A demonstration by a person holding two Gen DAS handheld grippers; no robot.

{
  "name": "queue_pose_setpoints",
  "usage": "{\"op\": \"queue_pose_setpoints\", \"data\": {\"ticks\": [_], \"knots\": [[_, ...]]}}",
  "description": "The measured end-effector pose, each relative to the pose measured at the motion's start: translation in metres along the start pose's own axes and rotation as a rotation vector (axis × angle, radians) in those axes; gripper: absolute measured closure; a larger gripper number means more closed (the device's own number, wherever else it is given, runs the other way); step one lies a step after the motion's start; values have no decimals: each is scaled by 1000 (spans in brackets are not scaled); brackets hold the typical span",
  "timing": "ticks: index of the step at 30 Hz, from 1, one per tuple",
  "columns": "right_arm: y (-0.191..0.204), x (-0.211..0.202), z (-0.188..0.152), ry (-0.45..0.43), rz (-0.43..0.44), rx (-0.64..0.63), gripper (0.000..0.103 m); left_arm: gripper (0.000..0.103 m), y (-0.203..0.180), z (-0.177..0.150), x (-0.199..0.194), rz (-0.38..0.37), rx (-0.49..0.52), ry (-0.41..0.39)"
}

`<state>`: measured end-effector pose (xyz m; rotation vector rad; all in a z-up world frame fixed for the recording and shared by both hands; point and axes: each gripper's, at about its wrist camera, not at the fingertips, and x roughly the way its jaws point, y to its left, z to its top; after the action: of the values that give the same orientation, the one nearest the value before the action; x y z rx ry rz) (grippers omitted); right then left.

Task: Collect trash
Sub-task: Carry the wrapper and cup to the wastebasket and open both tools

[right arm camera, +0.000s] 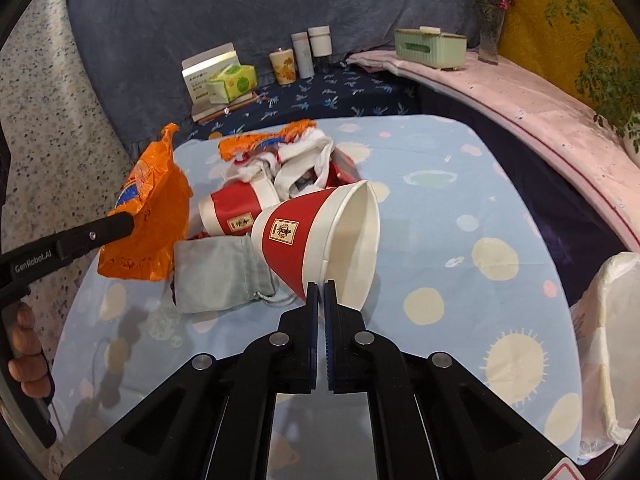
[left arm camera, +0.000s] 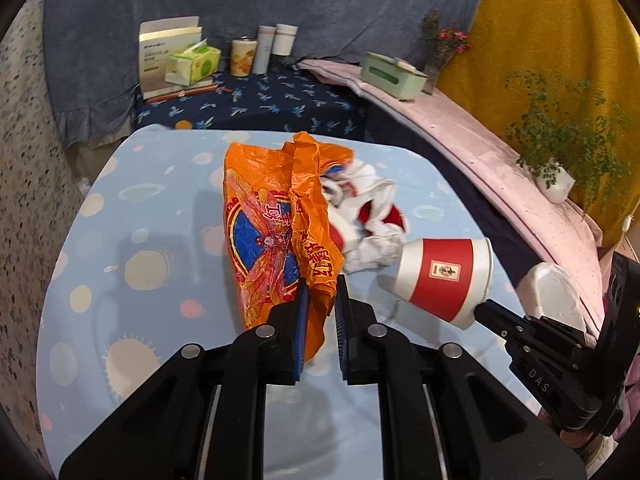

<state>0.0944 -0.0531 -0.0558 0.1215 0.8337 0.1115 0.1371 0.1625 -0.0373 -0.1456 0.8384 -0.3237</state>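
The left gripper (left arm camera: 320,300) has its fingers clamped on the orange bag (left arm camera: 276,232), low centre. The right gripper (right arm camera: 321,296) pinches only the paper cup (right arm camera: 316,236) rim, so the cup could slip or crumple onto the table (right arm camera: 460,208).

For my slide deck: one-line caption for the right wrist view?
Right gripper pinches a red paper cup by its rim; left gripper grips an orange bag.

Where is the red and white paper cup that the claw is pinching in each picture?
Left wrist view: the held paper cup is at the right, tipped, its rim pinched by the right claw.
Right wrist view: the cup is at centre, just above that claw.
Shared landmark: the orange plastic bag, left of the cup.
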Motion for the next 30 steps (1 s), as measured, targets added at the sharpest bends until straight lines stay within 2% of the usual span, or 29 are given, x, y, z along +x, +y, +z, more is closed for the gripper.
{"op": "queue_pose_setpoints", "data": {"ticks": [8, 14, 24, 30], "knots": [[-25, -51, 6, -80, -78, 59, 100, 91, -61, 0, -14, -78, 68, -11], [-60, -89, -2, -123, -155, 134, 100, 91, -119, -10, -20, -149, 147, -3], [-159, -147, -30, -170, -294, 271, 100, 91, -238, -29, -8, -271, 298, 22], [-210, -158, -45, -173, -362, 340, 100, 91, -282, -32, 7, -330, 340, 56]]}}
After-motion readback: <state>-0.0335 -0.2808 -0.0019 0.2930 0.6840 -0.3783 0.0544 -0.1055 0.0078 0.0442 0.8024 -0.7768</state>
